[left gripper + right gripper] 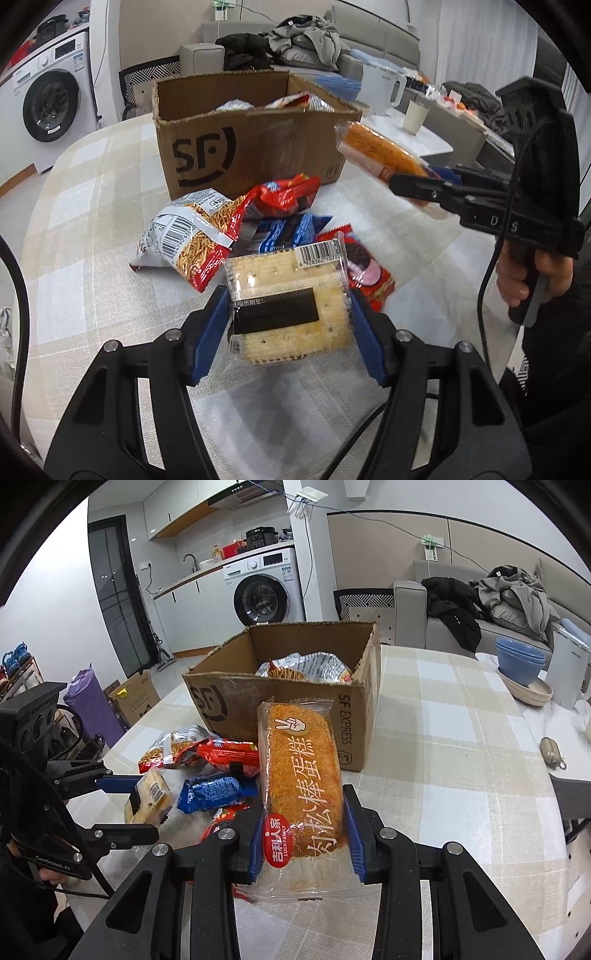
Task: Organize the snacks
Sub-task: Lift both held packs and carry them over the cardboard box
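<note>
My left gripper (286, 332) is shut on a clear pack of crackers (290, 299), held just above the table; it also shows in the right wrist view (147, 797). My right gripper (303, 830) is shut on an orange floss cake bar (301, 775), held in the air right of the cardboard box (236, 147); the bar also shows in the left wrist view (384, 153). The open box (295, 701) holds snack bags. On the table lie a noodle snack bag (188, 236), a red bag (288, 194), a blue pack (288, 232) and a red cookie pack (365, 269).
The table has a checked cloth (443, 775). At its far right stand blue bowls (521, 661), a white kettle (384, 88), a cup (415, 114) and a small pouch (552, 753). A sofa with clothes (498, 602) and a washing machine (266, 590) are behind.
</note>
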A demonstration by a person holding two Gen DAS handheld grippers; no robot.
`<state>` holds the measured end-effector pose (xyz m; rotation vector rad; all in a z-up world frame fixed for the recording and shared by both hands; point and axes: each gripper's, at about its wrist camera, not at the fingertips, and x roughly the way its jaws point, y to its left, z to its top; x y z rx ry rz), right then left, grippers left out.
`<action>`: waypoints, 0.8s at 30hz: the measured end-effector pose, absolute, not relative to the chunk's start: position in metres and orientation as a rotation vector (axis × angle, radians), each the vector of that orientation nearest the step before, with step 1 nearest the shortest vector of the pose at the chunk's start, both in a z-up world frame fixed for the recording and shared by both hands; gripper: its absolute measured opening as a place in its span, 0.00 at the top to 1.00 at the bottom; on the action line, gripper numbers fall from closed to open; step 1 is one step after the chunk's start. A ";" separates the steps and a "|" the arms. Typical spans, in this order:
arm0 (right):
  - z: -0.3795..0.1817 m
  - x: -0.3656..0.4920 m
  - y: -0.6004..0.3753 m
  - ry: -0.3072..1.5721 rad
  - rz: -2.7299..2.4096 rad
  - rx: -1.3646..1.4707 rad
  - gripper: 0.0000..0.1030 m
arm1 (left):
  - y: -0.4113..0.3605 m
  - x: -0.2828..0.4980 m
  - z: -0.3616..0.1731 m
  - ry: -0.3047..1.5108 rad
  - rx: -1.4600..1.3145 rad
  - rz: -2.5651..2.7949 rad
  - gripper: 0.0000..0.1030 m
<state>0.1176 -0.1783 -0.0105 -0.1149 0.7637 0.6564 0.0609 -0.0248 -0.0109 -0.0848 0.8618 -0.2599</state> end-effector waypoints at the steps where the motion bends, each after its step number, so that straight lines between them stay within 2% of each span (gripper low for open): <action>1: -0.009 0.117 -0.178 0.756 0.659 -0.110 0.64 | -0.024 0.060 -0.007 0.852 -0.096 -0.261 0.40; 24: 0.018 0.113 -0.193 0.656 0.645 -0.005 0.64 | -0.003 0.041 0.037 0.690 -0.166 -0.182 0.40</action>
